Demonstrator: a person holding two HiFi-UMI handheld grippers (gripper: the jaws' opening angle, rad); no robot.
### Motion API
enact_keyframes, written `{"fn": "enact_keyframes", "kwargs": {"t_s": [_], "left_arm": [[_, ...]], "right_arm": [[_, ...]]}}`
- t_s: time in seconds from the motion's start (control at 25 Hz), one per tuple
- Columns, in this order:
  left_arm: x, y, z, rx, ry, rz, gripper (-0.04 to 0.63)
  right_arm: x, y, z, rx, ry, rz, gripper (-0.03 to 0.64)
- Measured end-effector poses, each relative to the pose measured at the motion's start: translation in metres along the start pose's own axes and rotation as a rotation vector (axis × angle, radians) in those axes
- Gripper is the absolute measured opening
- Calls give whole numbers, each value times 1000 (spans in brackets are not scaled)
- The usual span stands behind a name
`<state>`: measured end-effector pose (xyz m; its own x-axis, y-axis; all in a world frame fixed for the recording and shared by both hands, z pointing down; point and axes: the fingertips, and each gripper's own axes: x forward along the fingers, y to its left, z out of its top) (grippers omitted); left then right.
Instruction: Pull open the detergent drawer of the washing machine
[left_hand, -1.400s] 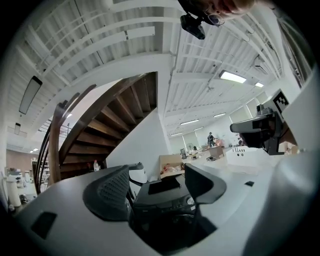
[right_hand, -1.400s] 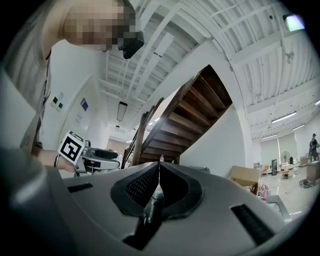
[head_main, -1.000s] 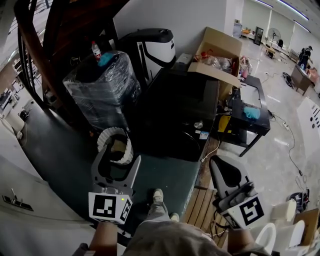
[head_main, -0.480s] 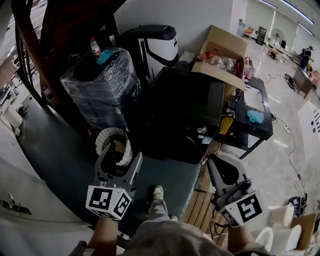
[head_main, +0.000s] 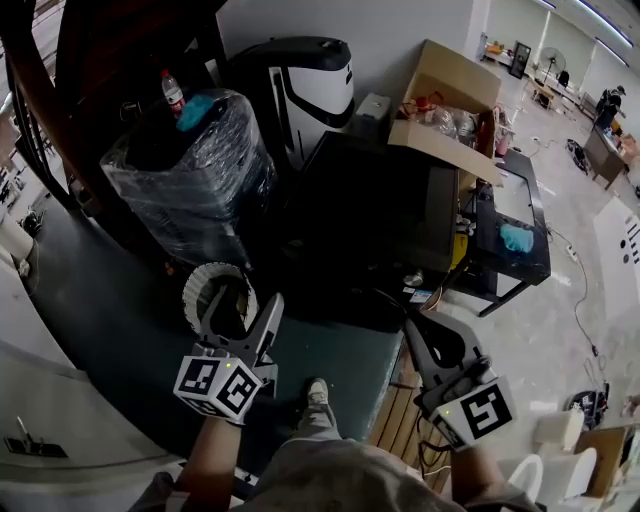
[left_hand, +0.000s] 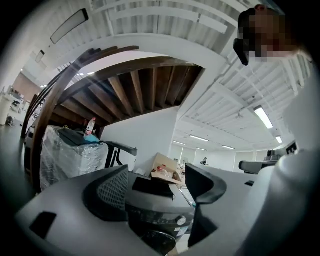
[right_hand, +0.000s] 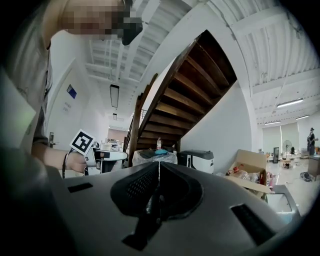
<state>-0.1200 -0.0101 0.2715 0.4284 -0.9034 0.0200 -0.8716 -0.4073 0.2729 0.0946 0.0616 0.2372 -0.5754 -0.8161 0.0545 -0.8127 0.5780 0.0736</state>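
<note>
The washing machine (head_main: 375, 215) is a dark box in the middle of the head view, seen from above. In the left gripper view its front (left_hand: 162, 220) with a round knob shows low between the jaws; I cannot make out the detergent drawer. My left gripper (head_main: 240, 322) is held level in front of the machine, at its left. Its jaws are open with nothing between them (left_hand: 156, 184). My right gripper (head_main: 425, 335) is held near the machine's front right corner, jaws shut and empty (right_hand: 159, 172). Neither gripper touches the machine.
A plastic-wrapped appliance (head_main: 190, 175) and a black-and-white machine (head_main: 300, 85) stand behind at the left. An open cardboard box (head_main: 450, 100) rests on the far right corner. A low black table (head_main: 515, 225) is at right. A white ribbed ring (head_main: 200, 285) lies by the left gripper, wooden slats (head_main: 400, 420) underfoot.
Both grippers have come forward and lower toward the washing machine. The left one has rolled to one side. Its jaws stay open, the right one's stay shut.
</note>
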Motion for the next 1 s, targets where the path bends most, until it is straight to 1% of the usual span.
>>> {"fn": "enact_keyframes", "kwargs": {"t_s": [0.12,0.28,0.48,0.64,0.76,0.84,1.0], "left_arm": [[28,26,-3,-49,-10,-13,357],[67,60,-16,-154,-1,-38,357],[109,100,-48,-307,63,-63,357],[136,119,-74,-379,114,-106,359],[154,130,-91,-430,133,-135,359],[163,137,-106,-480,148,-146,365],[181,144,-131,-579,164,-161,365]], "right_arm": [[32,-9,-11,16,34,-8,34],[78,-19,-27,20,74,-4,34],[129,-25,-46,35,116,1,34],[167,-29,-49,84,118,-18,34],[186,-32,-61,75,139,-12,34],[194,-34,-74,64,164,-4,34],[213,-41,-90,81,181,-2,34]]}}
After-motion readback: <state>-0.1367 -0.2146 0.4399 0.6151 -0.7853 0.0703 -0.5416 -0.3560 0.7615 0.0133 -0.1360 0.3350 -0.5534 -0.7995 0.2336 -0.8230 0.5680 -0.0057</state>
